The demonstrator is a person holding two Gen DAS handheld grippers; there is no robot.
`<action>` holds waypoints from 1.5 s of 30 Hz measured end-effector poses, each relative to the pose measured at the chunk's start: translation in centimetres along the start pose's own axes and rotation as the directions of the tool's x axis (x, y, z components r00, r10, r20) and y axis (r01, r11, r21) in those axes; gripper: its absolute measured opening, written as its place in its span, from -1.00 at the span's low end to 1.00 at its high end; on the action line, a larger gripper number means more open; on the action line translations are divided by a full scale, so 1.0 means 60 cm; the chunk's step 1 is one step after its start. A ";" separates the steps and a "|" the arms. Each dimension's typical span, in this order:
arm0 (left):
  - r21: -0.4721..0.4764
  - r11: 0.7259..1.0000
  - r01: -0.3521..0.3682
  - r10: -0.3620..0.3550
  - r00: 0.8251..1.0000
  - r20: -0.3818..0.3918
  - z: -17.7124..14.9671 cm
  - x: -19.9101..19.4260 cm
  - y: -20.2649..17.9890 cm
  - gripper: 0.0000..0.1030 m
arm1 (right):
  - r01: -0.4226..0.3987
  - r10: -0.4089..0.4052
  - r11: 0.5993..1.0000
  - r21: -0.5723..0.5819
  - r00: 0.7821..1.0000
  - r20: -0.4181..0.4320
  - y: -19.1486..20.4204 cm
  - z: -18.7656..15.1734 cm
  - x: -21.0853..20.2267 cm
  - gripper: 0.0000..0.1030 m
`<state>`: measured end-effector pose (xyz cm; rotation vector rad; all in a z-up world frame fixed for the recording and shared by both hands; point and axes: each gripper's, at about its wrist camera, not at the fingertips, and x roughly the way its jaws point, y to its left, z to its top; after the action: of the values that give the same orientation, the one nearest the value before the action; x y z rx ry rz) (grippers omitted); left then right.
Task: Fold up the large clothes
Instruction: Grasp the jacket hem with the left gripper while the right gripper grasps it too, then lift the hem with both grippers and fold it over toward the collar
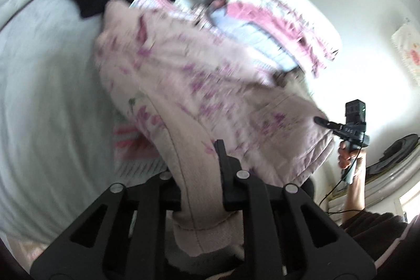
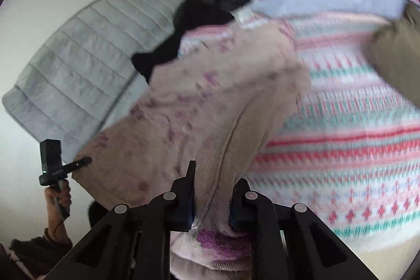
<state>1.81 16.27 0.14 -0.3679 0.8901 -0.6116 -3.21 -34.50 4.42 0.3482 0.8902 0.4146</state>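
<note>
Both claws clamped on the pink garment, lifted over the bed.

I judge the pink garment (image 1: pixel 199 85) soft, light and floppy, best held by its hem corners, as I have it. My left claw (image 1: pixel 202 175) and right claw (image 2: pixel 212 198) are each pinched tight on a fold of cloth; it hangs above the grey quilt (image 1: pixel 39 85) and striped blanket (image 2: pixel 354 148).

left gripper (image 1: pixel 202 175) clamping pink floral garment (image 1: pixel 183 85), right gripper (image 1: pixel 319 120) beyond

Garment (image 1: pixel 183 85) between both claws, above bed (image 1: pixel 39 75)
</note>
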 end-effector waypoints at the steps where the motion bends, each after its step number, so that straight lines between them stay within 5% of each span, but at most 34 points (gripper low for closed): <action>1: 0.005 1.000 0.012 -0.013 1.000 0.017 0.017 -0.001 -0.006 -0.69 | -0.007 0.007 1.000 -0.006 1.000 0.012 0.007 0.013 0.000 -0.65; 10: 0.003 1.000 0.021 -0.021 0.983 0.180 0.201 0.015 -0.013 -0.69 | -0.036 0.032 0.999 0.031 0.994 0.106 -0.002 0.175 0.037 -0.65; 17: -0.110 0.983 -0.145 0.169 0.950 0.261 0.328 0.096 0.100 -0.68 | -0.007 -0.028 0.976 0.220 0.988 0.153 -0.132 0.292 0.113 -0.65; 23: -0.135 0.958 -0.254 0.277 0.941 0.195 0.367 0.239 0.207 -0.58 | 0.001 -0.038 0.927 0.376 0.995 0.092 -0.259 0.335 0.235 -0.63; 26: -0.106 0.936 -0.335 0.347 0.929 0.130 0.366 0.314 0.237 -0.56 | 0.069 -0.092 0.927 0.370 0.995 0.046 -0.288 0.340 0.306 -0.60; 31: -0.072 0.927 -0.368 0.375 0.917 0.138 0.357 0.334 0.238 -0.53 | 0.046 -0.069 0.927 0.371 0.996 0.049 -0.312 0.346 0.336 -0.53; 35: -0.053 0.955 -0.291 0.296 0.947 0.128 0.363 0.288 0.224 -0.39 | -0.090 0.066 0.936 0.339 0.994 0.081 -0.305 0.349 0.296 -0.09; 37: -0.063 0.972 -0.225 0.232 0.965 0.122 0.369 0.267 0.222 -0.17 | -0.099 0.063 0.941 0.323 0.991 0.120 -0.297 0.350 0.259 0.33; 38: -0.080 0.983 -0.165 0.174 0.977 0.120 0.371 0.249 0.222 0.15 | -0.088 0.043 0.946 0.312 0.988 0.148 -0.295 0.348 0.239 0.54; 40: -0.086 0.987 -0.136 0.148 0.975 0.164 0.373 0.227 0.217 0.48 | -0.066 0.010 0.964 0.259 0.977 0.212 -0.291 0.351 0.194 0.58; 45: 0.050 0.963 -0.265 0.249 0.945 0.213 0.364 0.203 0.202 0.58 | 0.159 -0.168 0.985 0.064 0.972 0.162 -0.260 0.350 0.192 0.60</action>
<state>29.44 19.00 -1.04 -0.2333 0.6996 -0.3576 23.26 -44.97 1.77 0.3482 0.7597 0.2071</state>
